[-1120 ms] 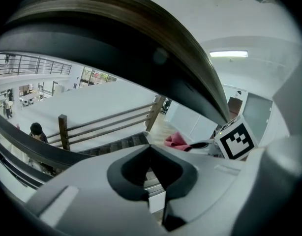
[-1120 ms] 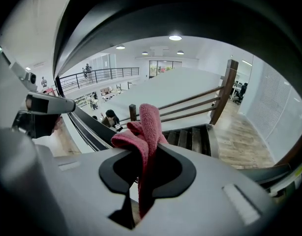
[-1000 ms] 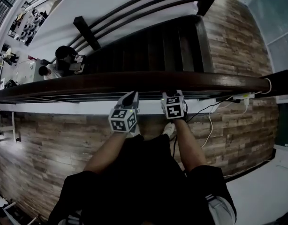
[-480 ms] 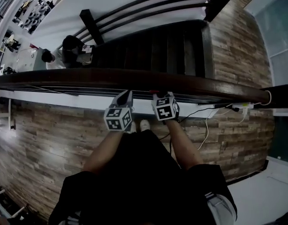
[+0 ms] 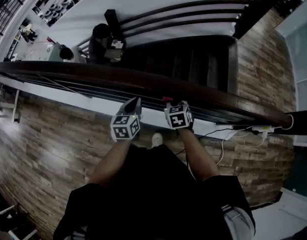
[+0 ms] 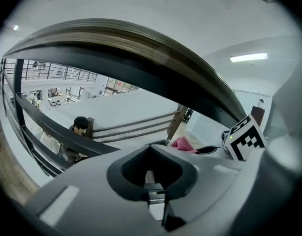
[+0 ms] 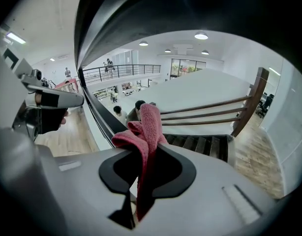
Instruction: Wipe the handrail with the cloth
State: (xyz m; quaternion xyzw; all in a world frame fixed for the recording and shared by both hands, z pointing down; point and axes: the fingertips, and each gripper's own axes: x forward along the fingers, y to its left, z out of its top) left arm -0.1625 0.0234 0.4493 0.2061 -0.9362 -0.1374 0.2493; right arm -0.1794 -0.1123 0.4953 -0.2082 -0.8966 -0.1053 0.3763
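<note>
Plainly, we hold the cloth [image 7: 147,132] pinched in the right gripper [image 5: 169,103]. Its jaws are clamped on the lower folds, and the bunched pink end sticks out forward, toward the handrail [image 5: 93,74]. The left gripper [image 5: 134,103] sits just beside it on the left, jaws pressed together with nothing between them. Both tips are at the near edge of the rail, and we cannot tell whether the cloth touches the wood. We judge the wiping barely begun or between strokes: nothing on the dark rail tells wiped from unwiped, and long stretches lie to either side. The rail's long axis runs left to right across our front, the left end farther off and the right end nearer, with the stairs [image 5: 193,64] beyond it.
</note>
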